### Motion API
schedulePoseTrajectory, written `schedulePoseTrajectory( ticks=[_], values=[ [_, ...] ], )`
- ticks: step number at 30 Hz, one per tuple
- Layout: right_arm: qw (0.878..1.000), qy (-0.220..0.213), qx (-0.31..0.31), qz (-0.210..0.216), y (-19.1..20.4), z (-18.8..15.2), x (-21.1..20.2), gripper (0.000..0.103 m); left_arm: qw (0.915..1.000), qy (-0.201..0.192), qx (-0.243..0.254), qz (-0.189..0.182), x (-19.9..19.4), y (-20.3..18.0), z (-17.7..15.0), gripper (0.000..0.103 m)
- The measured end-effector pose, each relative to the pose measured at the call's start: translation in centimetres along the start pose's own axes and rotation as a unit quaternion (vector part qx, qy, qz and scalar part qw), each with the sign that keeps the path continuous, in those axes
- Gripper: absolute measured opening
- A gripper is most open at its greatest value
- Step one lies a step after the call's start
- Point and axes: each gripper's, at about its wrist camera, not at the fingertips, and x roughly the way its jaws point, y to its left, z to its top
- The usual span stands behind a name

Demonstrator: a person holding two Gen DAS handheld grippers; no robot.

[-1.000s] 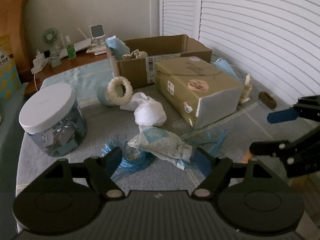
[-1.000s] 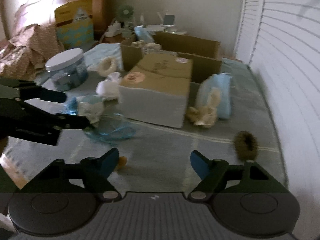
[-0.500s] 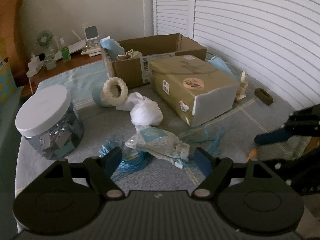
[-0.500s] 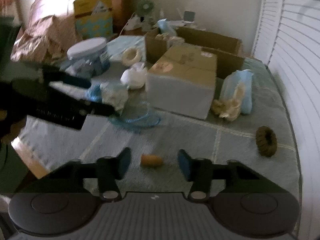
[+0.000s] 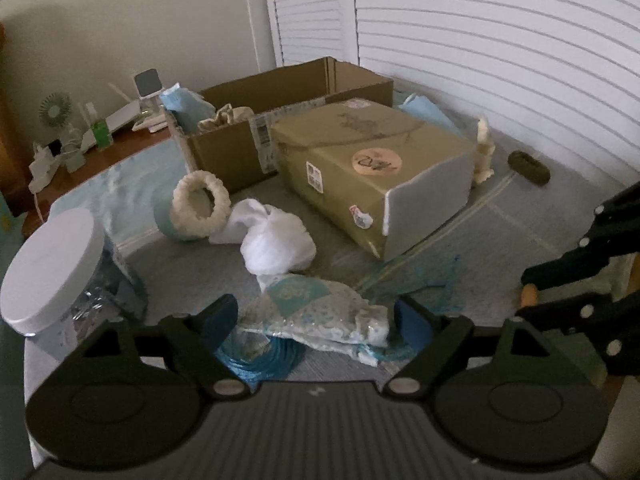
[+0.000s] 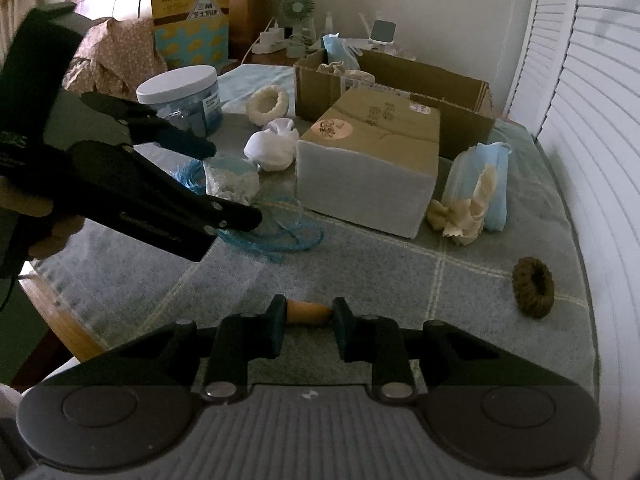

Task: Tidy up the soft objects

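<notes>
Since a second ago, my right gripper (image 6: pixel 308 322) has been closing, and its pads now press on both ends of a small orange soft piece (image 6: pixel 307 312) lying on the grey checked blanket (image 6: pixel 400 280). My left gripper (image 5: pixel 316 322) has been opening a little further; its jaws stand wide, gripping nothing.

Left wrist view, left to right. At 9 o'clock stands a clear jar with a white lid (image 5: pixel 52 264). At 10 o'clock a cream knitted ring (image 5: pixel 200 204) leans on a pale blue object. Near centre lies a white cloth bundle (image 5: pixel 278 246). Directly ahead of my open jaws, at 6 o'clock, a patterned soft packet (image 5: pixel 320 312) rests on blue raffia string (image 5: pixel 260 356); the wide opening suits straddling this packet, in my judgement. At 12 o'clock the open cardboard box (image 5: pixel 240 148) already holds a blue mask and a cream cloth, so I judge it the collecting bin. A closed carton (image 5: pixel 360 168) lies in front of it. At 2 o'clock a dark brown scrunchie (image 5: pixel 528 168) lies apart.

Right wrist view: the orange piece sits at 6 o'clock, clamped end to end, probably to keep it from rolling. Blue masks with a cream cloth (image 6: pixel 476 196) lie at 2 o'clock beside the carton.
</notes>
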Motion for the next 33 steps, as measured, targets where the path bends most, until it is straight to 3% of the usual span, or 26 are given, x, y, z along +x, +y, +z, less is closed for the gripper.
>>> schedulePoseTrajectory(
  ticks=[4,9,22,33],
  values=[
    [1.0,-0.003,0.001,-0.004,-0.2,0.2,-0.2,0.029,0.9995,0.01,-0.014,-0.028,0.2,0.5,0.0,0.069],
    [1.0,-0.01,0.004,-0.008,-0.4,0.5,-0.9,0.029,0.9989,0.017,-0.02,-0.04,-0.6,0.7,0.1,0.058],
    [0.999,-0.041,0.01,-0.016,-1.4,2.0,-3.0,0.029,0.9982,-0.009,-0.02,-0.055,-5.9,1.1,1.6,0.056],
    [0.995,-0.092,0.007,-0.037,-3.7,7.8,-3.3,0.029,0.997,-0.034,-0.025,-0.065,-8.8,2.3,4.1,0.055]
  ],
)
